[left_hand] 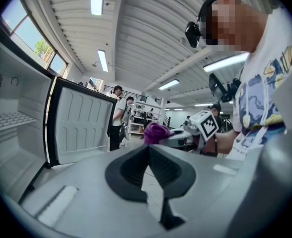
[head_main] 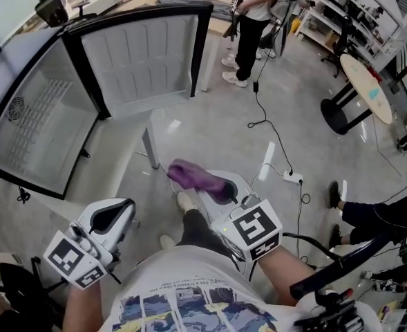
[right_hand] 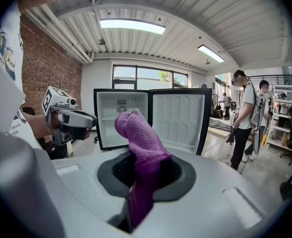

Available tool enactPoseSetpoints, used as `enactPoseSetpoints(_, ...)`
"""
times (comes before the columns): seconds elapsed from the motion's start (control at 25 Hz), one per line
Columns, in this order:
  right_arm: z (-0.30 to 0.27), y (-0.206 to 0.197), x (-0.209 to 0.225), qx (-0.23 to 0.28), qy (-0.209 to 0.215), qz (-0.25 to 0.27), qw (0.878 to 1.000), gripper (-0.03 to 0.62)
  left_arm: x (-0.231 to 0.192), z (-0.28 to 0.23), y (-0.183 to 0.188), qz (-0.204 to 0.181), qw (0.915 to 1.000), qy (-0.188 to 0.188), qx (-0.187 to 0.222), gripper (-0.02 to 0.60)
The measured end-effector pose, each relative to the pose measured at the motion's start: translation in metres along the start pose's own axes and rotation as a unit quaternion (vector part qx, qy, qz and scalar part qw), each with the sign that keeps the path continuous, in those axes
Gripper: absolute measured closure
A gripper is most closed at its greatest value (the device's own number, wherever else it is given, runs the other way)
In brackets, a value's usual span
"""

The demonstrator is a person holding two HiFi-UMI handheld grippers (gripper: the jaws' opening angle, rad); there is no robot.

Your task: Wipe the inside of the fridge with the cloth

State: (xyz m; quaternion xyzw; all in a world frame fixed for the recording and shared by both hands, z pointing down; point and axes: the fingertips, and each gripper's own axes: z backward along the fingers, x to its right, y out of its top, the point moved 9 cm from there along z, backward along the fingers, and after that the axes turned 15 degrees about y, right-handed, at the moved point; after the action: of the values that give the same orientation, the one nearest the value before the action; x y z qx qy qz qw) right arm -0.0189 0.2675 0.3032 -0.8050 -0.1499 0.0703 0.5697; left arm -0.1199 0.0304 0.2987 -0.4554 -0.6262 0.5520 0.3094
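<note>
A person stands facing an open fridge [head_main: 34,126] in a workshop, a gripper in each hand. The right gripper [head_main: 213,189] has its jaws clamped on a purple cloth [head_main: 193,175]. In the right gripper view the cloth [right_hand: 138,133] sticks up out of the closed jaws of that gripper [right_hand: 145,175] as a thick, fuzzy roll, with a tail hanging down below them. The cloth is held out over the grey floor [head_main: 210,126], in front of the person's legs and well apart from the fridge, which stands to the left. The fridge door [head_main: 148,54] is swung wide, showing its ribbed white inner panel, and a white wire shelf [head_main: 44,106] crosses the cabinet. The left gripper [head_main: 117,211] is held low at the person's left side. In its own view the dark jaws of the left gripper [left_hand: 148,155] meet at the tips with nothing between them, and the cloth [left_hand: 155,131] shows beyond them in the other gripper. Behind the open door a bystander [head_main: 251,19] in a white top and dark trousers stands beside a desk [head_main: 220,26]. A white power strip [head_main: 293,178] lies on the floor to the right, with a black cable trailing away from it.
</note>
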Motion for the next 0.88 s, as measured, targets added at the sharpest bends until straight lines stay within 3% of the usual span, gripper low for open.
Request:
enactPoseSetpoints(0.44, 0.023, 0.011, 0.002, 0.021, 0.023, 0.019, 0.999, 0.540, 0.023, -0.007, 0.011, -0.003, 0.9999, 0.011, 0.002, 0.577)
enactPoseSetpoints(0.88, 0.068, 0.000, 0.035, 0.030, 0.035, 0.043, 0.998, 0.540, 0.067, -0.056, 0.018, -0.002, 0.9999, 0.010, -0.003, 0.577)
